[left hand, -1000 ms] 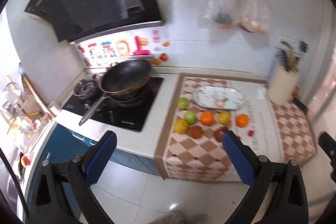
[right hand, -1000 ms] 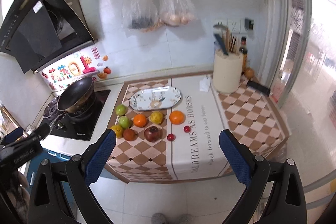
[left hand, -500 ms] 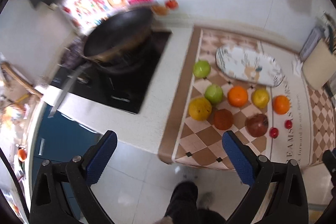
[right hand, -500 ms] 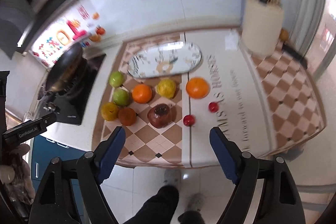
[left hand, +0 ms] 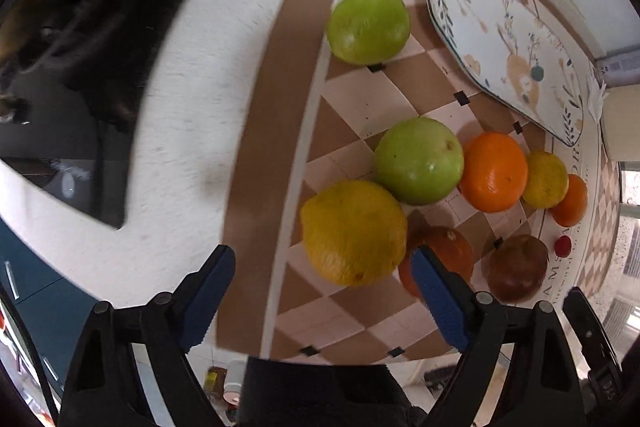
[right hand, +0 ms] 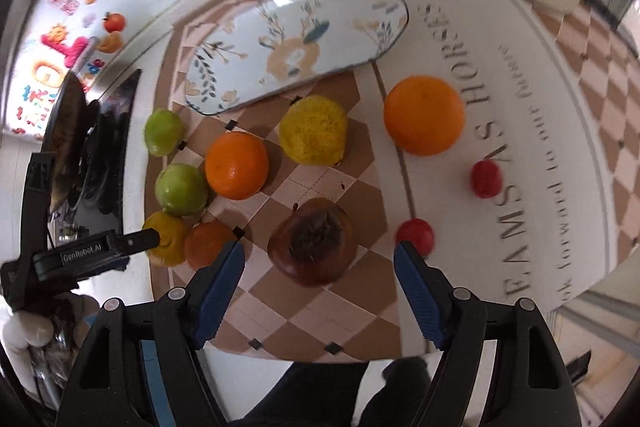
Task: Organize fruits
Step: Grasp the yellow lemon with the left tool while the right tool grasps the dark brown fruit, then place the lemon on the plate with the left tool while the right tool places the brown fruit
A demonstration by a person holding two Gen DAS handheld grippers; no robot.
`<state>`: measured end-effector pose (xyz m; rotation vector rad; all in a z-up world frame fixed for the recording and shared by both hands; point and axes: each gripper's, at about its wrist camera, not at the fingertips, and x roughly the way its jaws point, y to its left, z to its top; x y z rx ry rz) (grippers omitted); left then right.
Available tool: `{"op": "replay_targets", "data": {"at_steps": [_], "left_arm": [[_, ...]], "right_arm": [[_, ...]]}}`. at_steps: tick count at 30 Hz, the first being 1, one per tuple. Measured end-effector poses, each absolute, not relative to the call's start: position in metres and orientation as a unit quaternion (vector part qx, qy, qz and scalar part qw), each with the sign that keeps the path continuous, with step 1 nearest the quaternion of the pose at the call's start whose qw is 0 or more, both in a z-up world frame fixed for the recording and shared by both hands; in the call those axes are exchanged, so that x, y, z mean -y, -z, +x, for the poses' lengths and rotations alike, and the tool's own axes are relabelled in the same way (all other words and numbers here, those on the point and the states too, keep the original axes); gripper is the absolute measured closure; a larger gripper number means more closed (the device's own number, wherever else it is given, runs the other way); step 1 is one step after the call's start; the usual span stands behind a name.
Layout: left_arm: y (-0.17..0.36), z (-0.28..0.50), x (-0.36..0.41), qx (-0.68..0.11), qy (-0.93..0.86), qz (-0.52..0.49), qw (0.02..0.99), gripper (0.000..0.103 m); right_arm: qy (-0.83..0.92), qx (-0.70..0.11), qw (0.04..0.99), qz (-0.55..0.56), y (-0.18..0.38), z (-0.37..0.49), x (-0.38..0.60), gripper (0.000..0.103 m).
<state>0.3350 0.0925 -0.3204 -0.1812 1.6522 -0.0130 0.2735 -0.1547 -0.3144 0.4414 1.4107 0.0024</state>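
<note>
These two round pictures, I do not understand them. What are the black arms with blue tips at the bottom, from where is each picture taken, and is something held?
There is no robot. A person holds a two-finger gripper in each hand, and a wide-angle camera on each gripper looks along its fingers, so the pictures look round.

The left view looks down past the left gripper; the right view past the right gripper. The blue parts are finger pads.

Below is a checkered cloth on a kitchen counter, with fruit around an empty patterned tray: green, orange, yellow and small red ones.

Nothing is held yet. Both grippers' jaws are closing. The left one hangs over a large yellow fruit, the right over a dark brownish-red fruit; the pads touch neither.
</note>
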Motion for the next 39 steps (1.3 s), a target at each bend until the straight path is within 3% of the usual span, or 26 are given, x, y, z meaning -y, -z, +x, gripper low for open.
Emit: {"op": "replay_targets", "data": {"at_steps": [7,9,11,13,15,18,23,27,33,39], "left_arm": [[0.342,0.343,-0.078,-0.751,0.032,-0.072,0.656,0.014],[0.347,0.343,-0.073,-0.751,0.041,-0.064,0.656,0.020],[0.356,0.344,-0.068,-0.756,0.046,-0.058,0.650,0.034],[0.364,0.344,-0.064,-0.759,0.057,-0.060,0.646,0.039],[0.365,0.343,-0.061,-0.755,0.060,-0.048,0.651,0.039],[0.368,0.344,-0.052,-0.751,0.064,-0.037,0.656,0.040],[0.361,0.344,-0.061,-0.742,0.062,-0.017,0.667,0.040],[0.347,0.338,-0.065,-0.736,0.062,-0.015,0.674,0.040],[0.289,0.342,-0.058,-0.711,0.070,-0.045,0.698,0.040],[0.246,0.401,-0.029,-0.679,0.091,-0.070,0.725,0.042]], "right_arm": [[0.010,-0.682,0.695,0.230,0.355,0.290,0.151,0.024],[0.010,-0.690,0.682,0.242,0.364,0.293,0.150,0.024],[0.013,-0.699,0.670,0.250,0.373,0.295,0.148,0.024],[0.016,-0.703,0.666,0.250,0.377,0.297,0.145,0.024],[0.017,-0.705,0.665,0.246,0.380,0.299,0.142,0.024],[0.009,-0.708,0.660,0.252,0.386,0.303,0.136,0.033],[0.007,-0.714,0.671,0.200,0.382,0.308,0.118,0.034],[-0.006,-0.712,0.674,0.196,0.375,0.306,0.114,0.034],[-0.050,-0.673,0.707,0.213,0.318,0.324,0.127,0.035],[-0.081,-0.641,0.747,0.159,0.281,0.402,0.157,0.035]]}}
